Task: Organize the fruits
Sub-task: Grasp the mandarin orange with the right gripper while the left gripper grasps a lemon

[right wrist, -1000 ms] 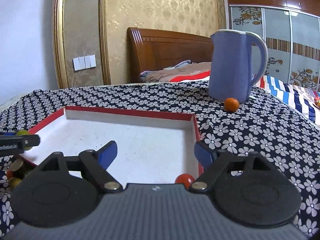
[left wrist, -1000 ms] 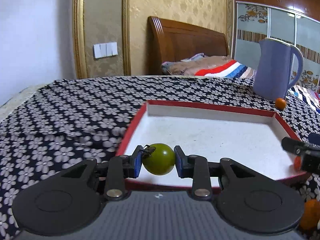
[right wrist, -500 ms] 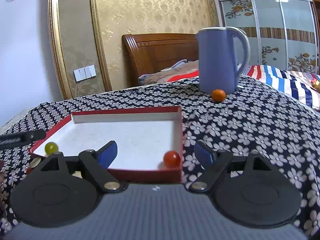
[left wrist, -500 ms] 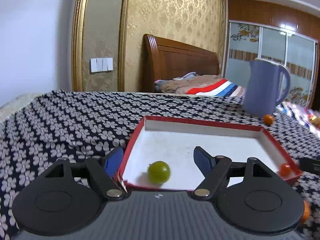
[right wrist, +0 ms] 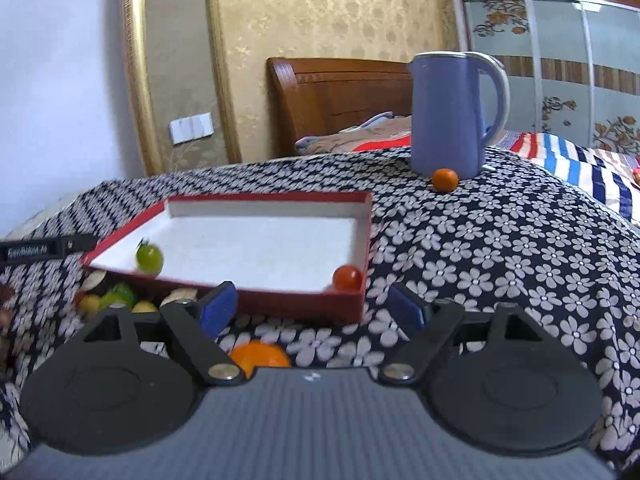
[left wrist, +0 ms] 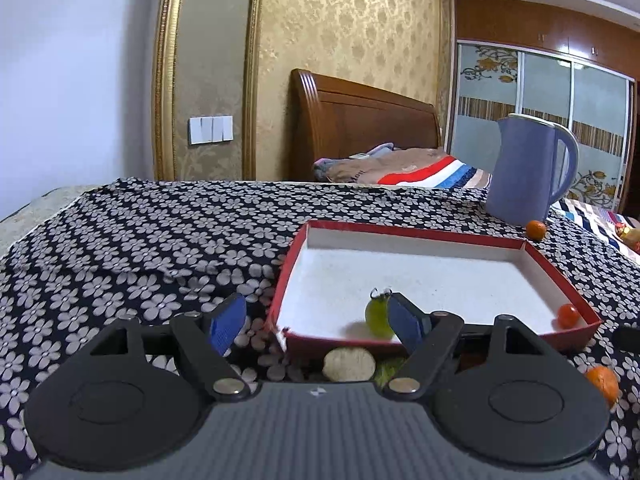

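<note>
A red-walled tray with a white floor (left wrist: pixel 436 236) (right wrist: pixel 364 236) sits on the flowered cloth. A green tomato (left wrist: pixel 378 313) (right wrist: pixel 149 258) lies in its near left corner and a red cherry tomato (left wrist: pixel 568 316) (right wrist: pixel 347 277) in its near right corner. My left gripper (left wrist: pixel 316 322) is open and empty, just in front of the tray's left corner. My right gripper (right wrist: pixel 310 310) is open and empty, in front of the tray's right corner, above an orange fruit (right wrist: pixel 260 356). Several small yellow and green fruits (right wrist: pixel 116 298) lie in front of the tray.
A blue jug (left wrist: pixel 528 168) (right wrist: pixel 452 112) stands at the back right with a small orange (left wrist: pixel 535 229) (right wrist: pixel 445 179) at its foot. Another orange (left wrist: pixel 602 382) lies at the right near my left gripper. A pale round fruit (left wrist: pixel 348 364) lies against the tray's front wall.
My left gripper opened and let the green tomato drop into the tray, then pulled back and left. My right gripper pulled back from the tray, bringing the loose fruits into view.
</note>
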Tool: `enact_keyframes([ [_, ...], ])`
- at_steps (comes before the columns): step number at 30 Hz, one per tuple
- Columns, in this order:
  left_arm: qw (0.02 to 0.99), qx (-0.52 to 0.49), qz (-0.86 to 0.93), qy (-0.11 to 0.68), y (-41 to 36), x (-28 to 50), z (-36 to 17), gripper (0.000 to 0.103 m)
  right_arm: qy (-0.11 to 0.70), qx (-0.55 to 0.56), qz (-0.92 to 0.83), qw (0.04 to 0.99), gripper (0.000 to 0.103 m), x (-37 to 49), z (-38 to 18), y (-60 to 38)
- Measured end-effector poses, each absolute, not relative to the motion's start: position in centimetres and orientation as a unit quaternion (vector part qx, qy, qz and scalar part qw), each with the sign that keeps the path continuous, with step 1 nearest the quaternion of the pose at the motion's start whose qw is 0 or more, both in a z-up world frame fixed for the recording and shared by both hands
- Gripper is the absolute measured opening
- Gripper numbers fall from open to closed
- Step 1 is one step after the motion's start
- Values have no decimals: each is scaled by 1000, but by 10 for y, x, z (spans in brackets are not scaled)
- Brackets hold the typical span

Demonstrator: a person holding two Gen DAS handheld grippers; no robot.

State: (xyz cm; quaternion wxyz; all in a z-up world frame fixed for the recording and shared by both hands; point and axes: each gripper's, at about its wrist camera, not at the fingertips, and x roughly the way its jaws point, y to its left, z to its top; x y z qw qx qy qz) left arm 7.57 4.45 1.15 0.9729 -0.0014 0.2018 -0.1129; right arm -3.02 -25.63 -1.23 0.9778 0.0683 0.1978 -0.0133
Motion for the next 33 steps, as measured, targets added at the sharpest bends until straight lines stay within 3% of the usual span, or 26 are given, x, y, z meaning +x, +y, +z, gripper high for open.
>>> enact_keyframes([
  [5,970,10,-123,209,44,65,8,78,216,43,11,975,64,-34,-19,-237],
  [11,972,10,-118,205,51,55,7,78,234,30,24,971,63,-28,-31,-220],
  [17,968,15,-117,223,59,50,3,78,254,33,20,967,42,-13,-42,-219],
  [33,954,108,-126,251,29,51,-13,78,241,31,21,970,41,-16,-45,-220],
])
